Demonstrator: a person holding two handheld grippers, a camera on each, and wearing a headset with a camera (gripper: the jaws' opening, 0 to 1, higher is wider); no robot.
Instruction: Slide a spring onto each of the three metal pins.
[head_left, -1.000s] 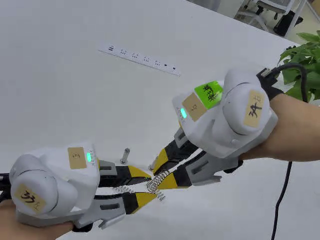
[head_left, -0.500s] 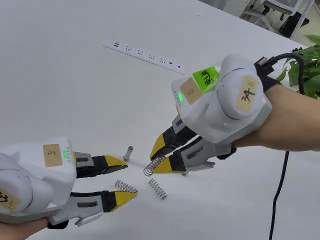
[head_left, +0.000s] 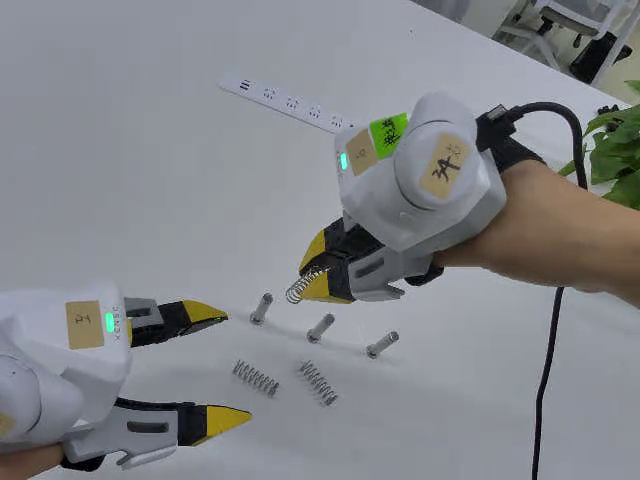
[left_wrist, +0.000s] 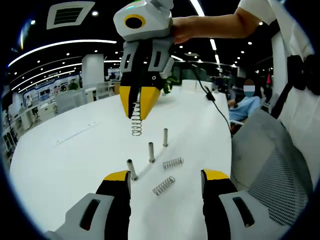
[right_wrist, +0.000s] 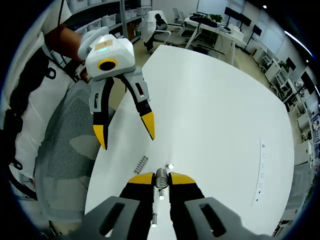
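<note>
1. My right gripper (head_left: 318, 280): jaws narrow, pinching one spring (head_left: 300, 287) by its end, raised over the desk (head_left: 130, 190).
2. My left gripper (head_left: 225, 365): jaws wide, nothing held.
3. Three metal pins (head_left: 320, 327): upright in a row, near the desk's front edge.
4. Two loose springs (head_left: 254, 377): lying flat beside the pins, nearer that edge.

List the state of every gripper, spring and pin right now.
Left gripper, open and empty.
Right gripper, shut on held spring.
Held spring, hanging clear of the table, on no pin.
Left spring, lying on table.
Right spring, lying on table.
Left pin, upright, bare.
Middle pin, upright, bare.
Right pin, upright, bare.
</note>
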